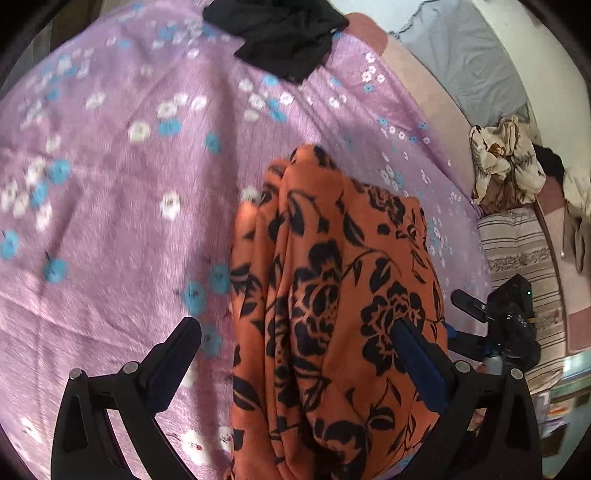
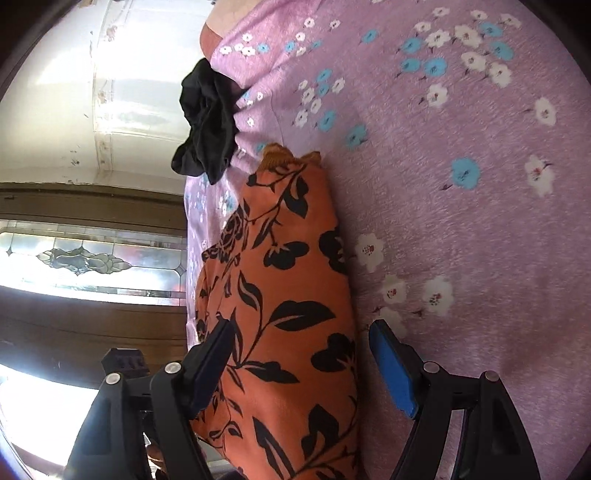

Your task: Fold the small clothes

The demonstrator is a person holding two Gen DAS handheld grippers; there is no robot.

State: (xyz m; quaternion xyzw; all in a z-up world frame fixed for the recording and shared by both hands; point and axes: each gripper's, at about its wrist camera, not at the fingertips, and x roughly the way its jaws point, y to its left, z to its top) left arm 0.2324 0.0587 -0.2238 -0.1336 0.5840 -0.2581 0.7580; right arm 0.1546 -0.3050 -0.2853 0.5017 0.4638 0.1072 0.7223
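In the left wrist view, going left to right: one purple bedspread (image 1: 110,221) printed with white and blue flowers covers the bed; one black garment (image 1: 280,33) lies crumpled at its far edge; one orange garment (image 1: 332,295) with a black rose-and-leaf print lies in the middle; farther right sit one grey pillow (image 1: 461,62), one cream bundle of cloth (image 1: 506,166) and one striped cushion (image 1: 517,251).

The left gripper (image 1: 295,332) has its two fingers spread wide. The left finger (image 1: 173,354) stands clear over the bedspread, and the right finger (image 1: 417,354) lies against the orange cloth, which bulges up between them. The fingers do not pinch it.

The orange garment is gathered into a long, thick, folded bundle with soft lengthwise creases, lying on the bedspread near the bed's edge, with the black garment well beyond its far end.

In the right wrist view, left to right: one leaded glass panel (image 2: 85,258) in dark wood, the black garment (image 2: 207,122) hanging over the bed edge, and the orange bundle (image 2: 280,295). The right gripper (image 2: 303,347) is also wide open: its dark left finger (image 2: 210,365) touches the bundle's side, and the blue-padded right finger (image 2: 391,369) stands just clear of it over the bedspread (image 2: 461,221). Neither gripper has hold of anything.
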